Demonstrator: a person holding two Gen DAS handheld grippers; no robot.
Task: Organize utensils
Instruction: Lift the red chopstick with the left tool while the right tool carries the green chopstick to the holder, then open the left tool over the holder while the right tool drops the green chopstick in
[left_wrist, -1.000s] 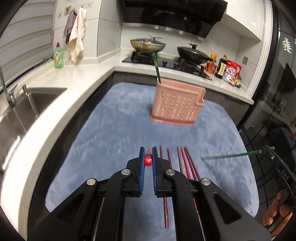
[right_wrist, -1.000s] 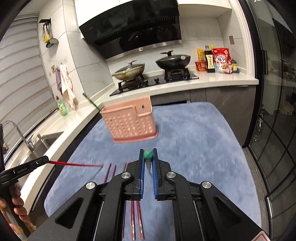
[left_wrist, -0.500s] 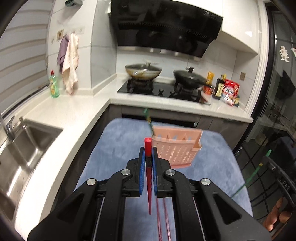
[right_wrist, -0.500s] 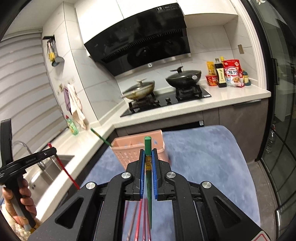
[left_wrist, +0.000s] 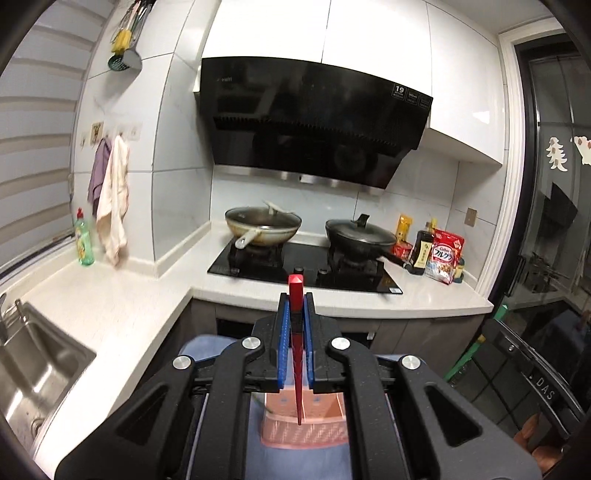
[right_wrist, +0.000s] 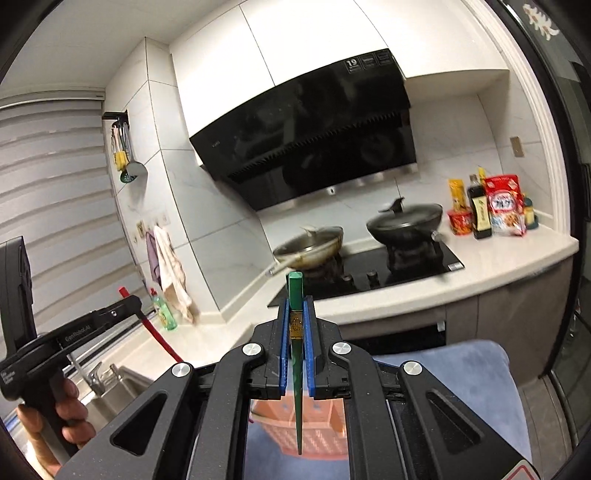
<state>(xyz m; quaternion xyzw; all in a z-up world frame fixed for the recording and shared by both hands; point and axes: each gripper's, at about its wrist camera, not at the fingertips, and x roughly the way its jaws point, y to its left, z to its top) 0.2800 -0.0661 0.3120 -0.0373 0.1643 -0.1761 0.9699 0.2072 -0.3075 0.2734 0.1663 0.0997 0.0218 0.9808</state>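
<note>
Taking the hob (left_wrist: 306, 264) as landmark: two pans sit on it, the lidded wok (left_wrist: 263, 225) left, the dark pan (left_wrist: 360, 236) right. Right of the hob, bottles and packets (left_wrist: 432, 254) stand on the counter (left_wrist: 424, 295). Left of it hang the towels (left_wrist: 112, 195), with the sink (left_wrist: 33, 369) nearer. Before the hob, seemingly on the mat (right_wrist: 461, 373), lies the basket (left_wrist: 306, 428).

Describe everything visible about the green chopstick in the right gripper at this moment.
The green chopstick is a slim, dark green stick, squared at its thick end and tapering to a point. A gold patterned band sits just below the thick end. The right gripper is shut on it near that band, blue fingers pressing both sides. It hangs nearly upright, thick end up, its tip over the pink basket without visibly touching it.
</note>
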